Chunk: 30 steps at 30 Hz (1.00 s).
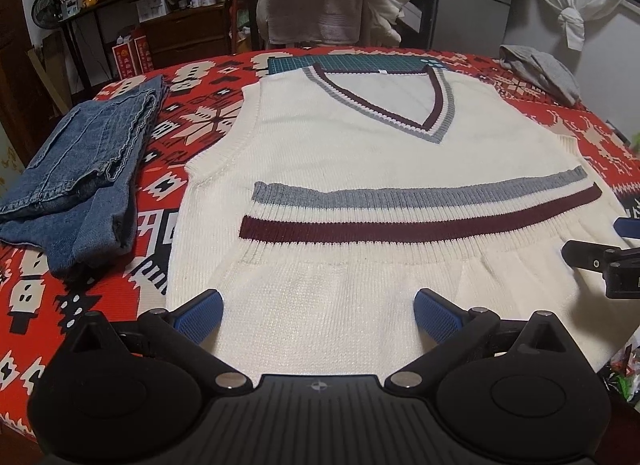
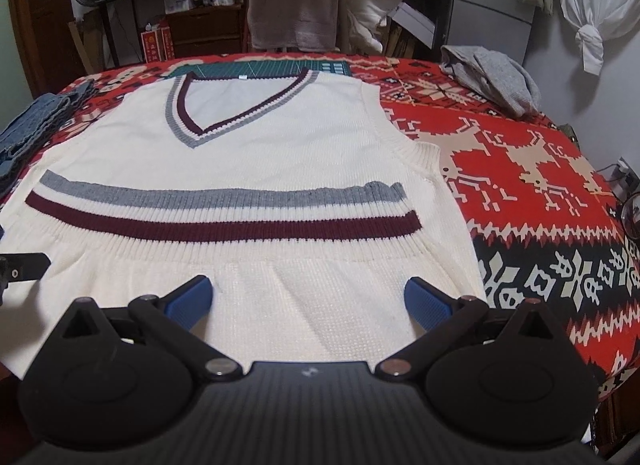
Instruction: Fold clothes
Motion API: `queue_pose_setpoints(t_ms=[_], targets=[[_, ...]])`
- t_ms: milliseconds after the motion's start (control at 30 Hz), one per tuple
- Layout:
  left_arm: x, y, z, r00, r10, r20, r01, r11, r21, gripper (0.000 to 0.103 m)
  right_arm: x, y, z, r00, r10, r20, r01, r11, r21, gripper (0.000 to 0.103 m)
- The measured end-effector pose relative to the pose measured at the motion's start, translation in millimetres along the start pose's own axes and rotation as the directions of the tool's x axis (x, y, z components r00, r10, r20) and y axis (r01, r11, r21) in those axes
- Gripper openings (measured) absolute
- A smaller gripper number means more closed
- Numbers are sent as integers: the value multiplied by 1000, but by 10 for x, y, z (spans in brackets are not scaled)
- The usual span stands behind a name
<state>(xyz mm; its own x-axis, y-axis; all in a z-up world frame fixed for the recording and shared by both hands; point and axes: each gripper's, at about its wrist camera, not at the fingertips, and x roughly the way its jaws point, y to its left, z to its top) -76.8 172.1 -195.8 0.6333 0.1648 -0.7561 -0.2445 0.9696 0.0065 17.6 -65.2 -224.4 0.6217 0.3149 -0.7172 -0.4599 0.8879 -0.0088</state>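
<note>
Cream knit vest (image 1: 360, 137) lies half-folded, hem turned up; left gripper (image 1: 318, 315) and right gripper (image 2: 308, 299) hover spread, empty. Loose knit could stretch or slide on the red cloth (image 2: 532, 193), skewing the fold if only one layer is pinched.

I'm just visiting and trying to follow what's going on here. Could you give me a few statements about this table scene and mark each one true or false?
1. The cream vest lies face up with its bottom hem folded up over the body. True.
2. The left gripper is clamped on the vest. False: its jaws stand open, nothing between them.
3. Folded jeans lie to the vest's left. True.
4. The grey garment lies on top of the vest. False: it sits apart, on the red patterned cloth.
5. The right gripper is open. True.
</note>
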Motion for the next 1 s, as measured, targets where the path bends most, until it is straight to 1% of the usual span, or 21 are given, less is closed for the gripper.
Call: queue_pose_setpoints(t_ms=[200,333,367,400,467,533,600,633,667,700,733,767,800,867,900,1000], targets=[[-3,5,-16,1000,-2,12,2,1000,1,103,6,7,-3,1000,-3,8,3,1000,-2,103],[-17,11,-29,1000,-13,28,12,1000,18,103,1,-5,32,1000,19,0,-19,1000,-24,102],[-31,22,-23,999,-17,28,17,1000,16,99,-11,-8,43,1000,30,2,-30,999,-36,102],[-57,37,-12,999,-29,32,29,1000,13,91,-43,-14,60,999,36,16,-35,998,-48,102],[-131,93,22,997,-64,51,64,998,3,82,-124,-42,111,997,51,51,-48,997,-63,100],[-203,163,79,993,-86,80,87,996,-3,82,-205,-127,219,994,74,84,-70,996,-51,94],[-242,234,148,989,-95,110,95,995,7,82,-235,-246,340,991,91,102,-89,996,-28,91],[-239,274,186,988,-98,121,97,995,12,82,-224,-318,402,990,97,104,-96,995,-13,84],[-218,316,226,988,-98,123,97,995,16,78,-174,-394,450,991,94,91,-94,996,-3,79],[-184,357,264,988,-100,118,99,995,17,67,-125,-469,498,993,92,78,-93,996,8,67],[-143,399,302,988,-110,111,109,994,14,61,-74,-544,542,994,90,65,-91,996,19,50],[-98,446,337,987,-123,104,123,992,5,51,-16,-612,565,995,89,51,-90,995,30,41],[-53,492,368,987,-132,95,133,991,-7,47,34,-668,577,995,87,39,-89,995,40,32],[21,557,408,986,-145,81,147,989,-23,40,115,-752,586,997,80,22,-81,996,46,32],[46,578,418,985,-154,76,156,987,-24,39,147,-782,584,997,75,17,-76,996,45,32],[115,614,432,979,-194,57,196,980,-33,39,227,-826,568,996,92,-6,-91,994,55,30]])
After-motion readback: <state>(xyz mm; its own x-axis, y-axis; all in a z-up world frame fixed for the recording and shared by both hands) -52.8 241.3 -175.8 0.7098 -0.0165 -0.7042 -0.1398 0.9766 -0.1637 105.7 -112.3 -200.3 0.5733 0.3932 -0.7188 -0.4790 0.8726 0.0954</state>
